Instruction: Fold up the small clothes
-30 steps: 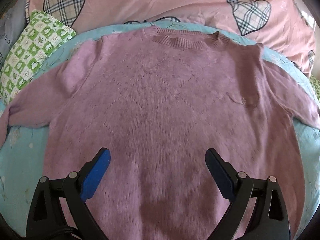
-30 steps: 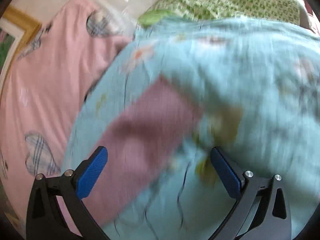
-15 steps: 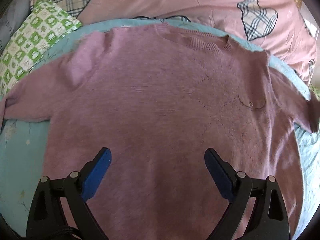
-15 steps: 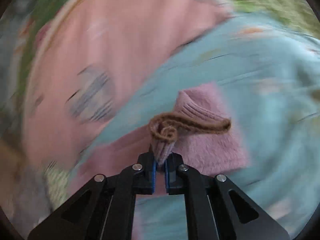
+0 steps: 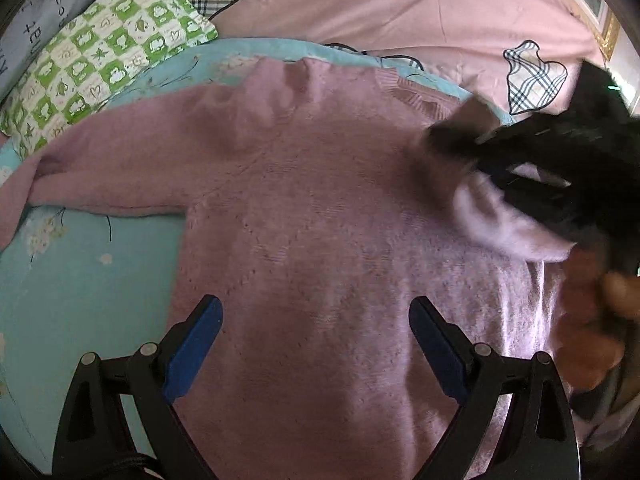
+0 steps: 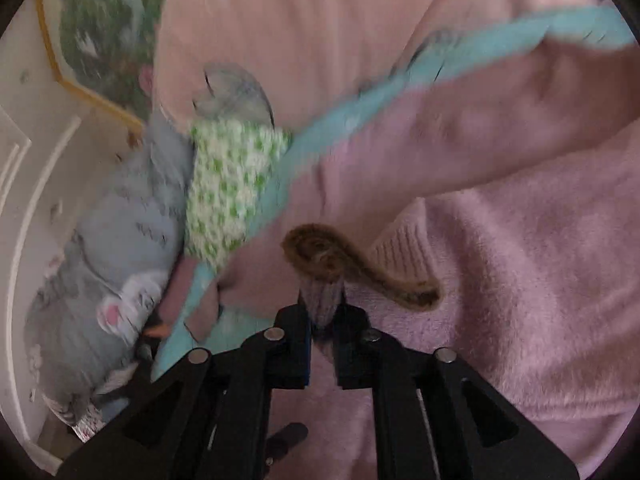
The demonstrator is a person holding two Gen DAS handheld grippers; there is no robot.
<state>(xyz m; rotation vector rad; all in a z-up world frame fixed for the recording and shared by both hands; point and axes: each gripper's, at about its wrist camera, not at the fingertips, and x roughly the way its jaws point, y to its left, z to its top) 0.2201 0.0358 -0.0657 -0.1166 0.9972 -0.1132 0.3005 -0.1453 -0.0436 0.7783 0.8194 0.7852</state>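
The sweater (image 5: 320, 220) lies flat on the bed (image 5: 80, 288), filling the centre of the left view. The sleeve-fold is in hand: the right hand-held gripper (image 6: 322, 316) is clamped on the cuff (image 6: 320, 296), though its jaws are easing open. The left hand-held gripper (image 5: 316, 336) hovers apart over the hem. Next, I judge: lay the sleeve across the chest
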